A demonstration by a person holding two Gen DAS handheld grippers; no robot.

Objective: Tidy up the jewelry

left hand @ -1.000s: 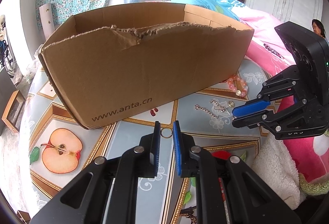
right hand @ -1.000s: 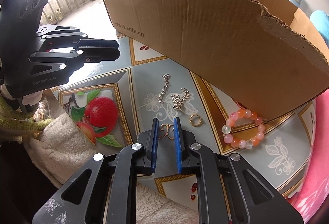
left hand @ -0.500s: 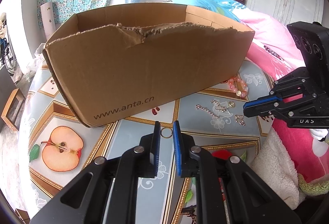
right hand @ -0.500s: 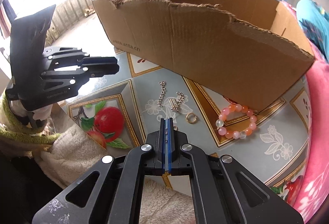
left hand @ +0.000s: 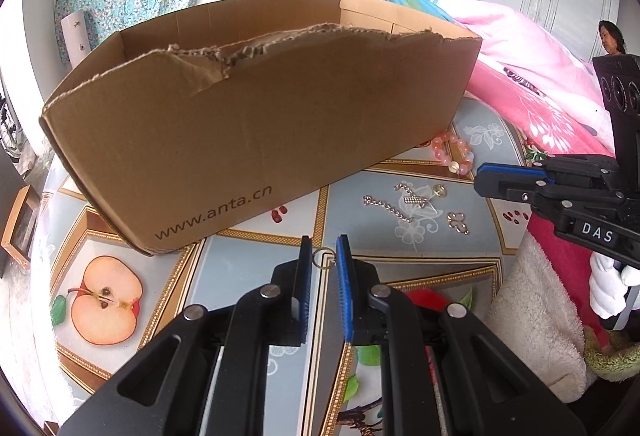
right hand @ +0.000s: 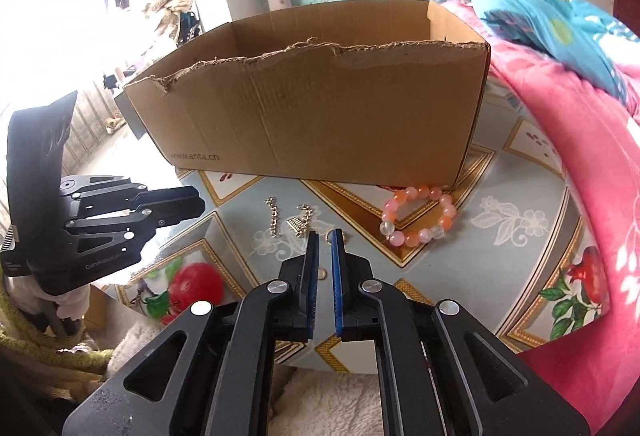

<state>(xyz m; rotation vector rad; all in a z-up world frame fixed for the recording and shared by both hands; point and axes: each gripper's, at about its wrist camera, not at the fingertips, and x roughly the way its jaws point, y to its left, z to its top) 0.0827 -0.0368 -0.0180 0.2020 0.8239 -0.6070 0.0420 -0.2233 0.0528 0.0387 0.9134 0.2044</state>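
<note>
The round tabletop [left hand: 400, 248], with its fruit-print cover, fills the lower half of both views. The torn cardboard box [left hand: 260, 140] stands across the middle of it, open at the top.

The left tongs [left hand: 324, 242], at bottom centre of their own view, are nearly closed. They seem to pinch the small ring [left hand: 322, 258] at their very tips, in front of the box's near wall. The right tongs [right hand: 324, 234] have just been opening to a narrow slit, and nothing is gripped between them.

The bead bracelet [right hand: 412, 192] lies right of centre against the box's base. The chain [left hand: 384, 206] and gold charm [left hand: 458, 223] lie loose at mid-right.

The step in hand looks like collecting the pieces one at a time. Next, the ring needs lifting over the ragged rim and dropping inside, and the right tongs need a fresh, lower bite on the charm.
</note>
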